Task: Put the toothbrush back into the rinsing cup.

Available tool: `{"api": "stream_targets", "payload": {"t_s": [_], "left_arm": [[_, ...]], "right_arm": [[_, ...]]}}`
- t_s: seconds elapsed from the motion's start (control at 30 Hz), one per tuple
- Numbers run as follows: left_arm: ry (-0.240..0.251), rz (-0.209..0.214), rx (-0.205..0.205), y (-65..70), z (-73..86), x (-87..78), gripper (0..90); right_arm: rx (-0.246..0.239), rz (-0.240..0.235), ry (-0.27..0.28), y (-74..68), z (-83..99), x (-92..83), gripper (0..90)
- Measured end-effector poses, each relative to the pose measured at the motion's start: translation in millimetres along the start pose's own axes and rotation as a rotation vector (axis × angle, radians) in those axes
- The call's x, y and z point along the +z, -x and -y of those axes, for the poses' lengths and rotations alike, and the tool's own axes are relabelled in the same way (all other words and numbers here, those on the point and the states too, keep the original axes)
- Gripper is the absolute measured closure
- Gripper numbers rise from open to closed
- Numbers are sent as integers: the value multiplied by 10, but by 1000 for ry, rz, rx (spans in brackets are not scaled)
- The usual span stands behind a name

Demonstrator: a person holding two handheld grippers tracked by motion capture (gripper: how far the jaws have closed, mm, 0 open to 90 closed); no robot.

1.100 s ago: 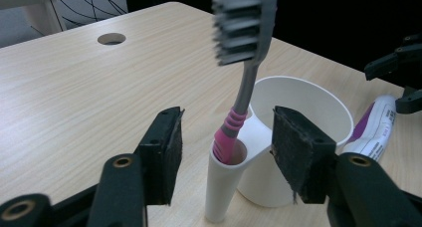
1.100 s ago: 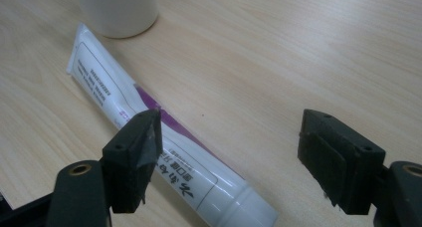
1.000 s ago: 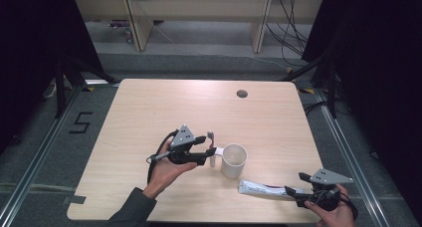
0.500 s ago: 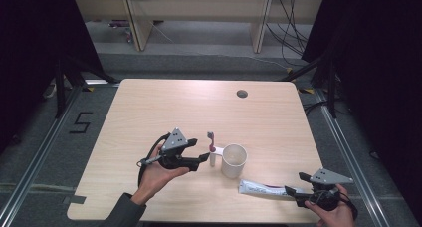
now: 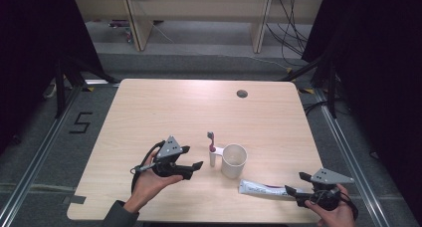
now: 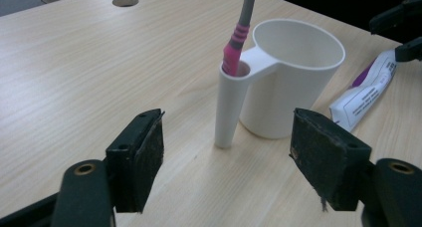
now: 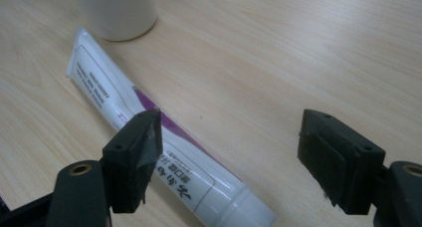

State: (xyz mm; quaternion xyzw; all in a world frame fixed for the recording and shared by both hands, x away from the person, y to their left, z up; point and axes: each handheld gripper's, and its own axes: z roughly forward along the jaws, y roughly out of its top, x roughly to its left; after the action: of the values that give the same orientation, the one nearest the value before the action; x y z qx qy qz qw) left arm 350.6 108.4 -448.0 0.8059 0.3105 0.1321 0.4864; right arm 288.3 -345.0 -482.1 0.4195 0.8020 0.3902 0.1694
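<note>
A white cup (image 5: 234,160) stands near the table's front, with a narrow holder tube (image 6: 231,107) on its left side. A pink and grey toothbrush (image 5: 211,142) stands upright in that tube. My left gripper (image 5: 193,157) hovers a short way left of the cup, apart from it. Its jaws have just been opening and nothing is between them (image 6: 226,157). A white toothpaste tube (image 5: 261,189) lies flat to the right of the cup. My right gripper (image 5: 296,183) is open at the cap end; the toothpaste tube (image 7: 114,102) passes under its left jaw.
The table (image 5: 149,117) is light wood with a round cable hole (image 5: 242,93) at the back. Its front edge lies close below both hands. Metal floor rails and a shelf frame stand beyond the table.
My left gripper has drawn back leftward from the cup's holder tube and its jaws have widened. The toothbrush stays standing in the tube. The right gripper has not moved.
</note>
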Motion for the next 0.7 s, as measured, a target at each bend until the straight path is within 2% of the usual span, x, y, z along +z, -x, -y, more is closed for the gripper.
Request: {"api": "stream_targets", "payload": {"t_s": [0.07,0.1,0.17,0.2,0.27,0.33,0.4,0.5,0.53,0.7], "left_arm": [[-4,-3,-10,-2,41,-14,281],[-9,-6,-9,-9,64,-25,281],[-7,-10,-20,-13,105,-34,278],[-23,-7,-15,-25,114,-49,277],[-20,-6,-21,-32,143,-57,273],[-32,-9,-21,-35,166,-76,268],[-33,-7,-27,-29,199,-86,254],[-37,6,-22,-17,261,-93,243],[-43,5,-13,-10,289,-96,241],[-83,11,4,25,389,-106,223]], "right_arm": [[-8,1,5,7,1,1,264],[7,-3,-5,-1,2,-2,264],[-14,9,0,14,2,0,264],[10,0,-5,3,7,2,264],[-21,5,-3,32,9,4,264],[-7,5,-6,29,14,-2,264],[-22,9,2,46,13,-2,264],[-20,0,0,45,17,0,264],[11,-9,-10,20,20,0,264],[1,-5,-1,18,21,1,264]]}}
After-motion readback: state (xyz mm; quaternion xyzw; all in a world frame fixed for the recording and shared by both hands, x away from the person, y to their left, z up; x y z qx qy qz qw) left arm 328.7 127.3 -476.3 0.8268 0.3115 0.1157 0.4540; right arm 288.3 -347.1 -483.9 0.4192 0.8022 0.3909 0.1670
